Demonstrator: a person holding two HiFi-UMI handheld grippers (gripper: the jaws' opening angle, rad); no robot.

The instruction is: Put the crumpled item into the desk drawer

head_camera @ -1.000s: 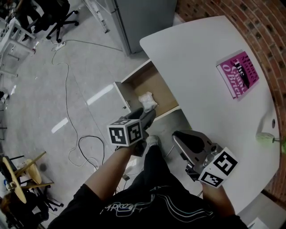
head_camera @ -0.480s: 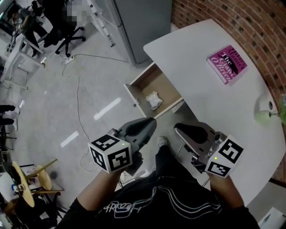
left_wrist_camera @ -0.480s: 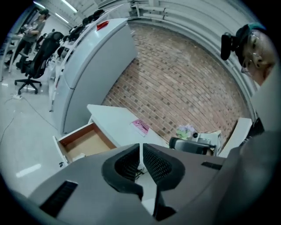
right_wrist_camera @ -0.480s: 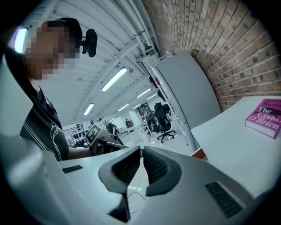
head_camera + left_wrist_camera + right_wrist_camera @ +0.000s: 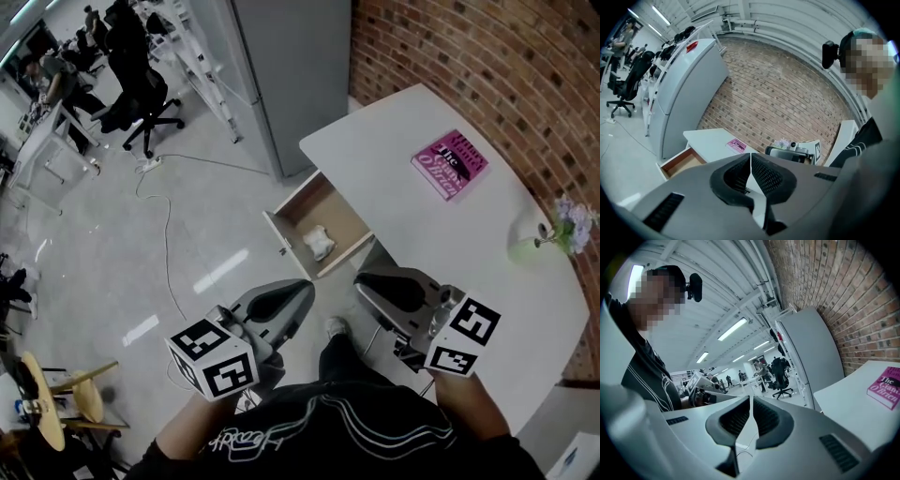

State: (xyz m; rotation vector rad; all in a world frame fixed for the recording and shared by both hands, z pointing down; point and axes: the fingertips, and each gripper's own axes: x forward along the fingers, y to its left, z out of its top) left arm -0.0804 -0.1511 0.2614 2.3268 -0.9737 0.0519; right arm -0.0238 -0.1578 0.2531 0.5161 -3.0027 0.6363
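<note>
Both grippers have risen clear of the drawer [image 5: 314, 202] since earlier; left gripper [image 5: 302, 289] jaws just closing, now clenched on nothing; right gripper [image 5: 364, 279] clenched, empty; wad [image 5: 319, 242] inside open drawer, centre frame; risk: careless push jams wad.

Black shirt [image 5: 323, 427] with thin white curved lines.

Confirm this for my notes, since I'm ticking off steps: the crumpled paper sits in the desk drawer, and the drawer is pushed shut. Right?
Not quite. The crumpled paper does sit in the desk drawer, but the drawer is pulled open, not pushed shut. The head view shows this.
</note>
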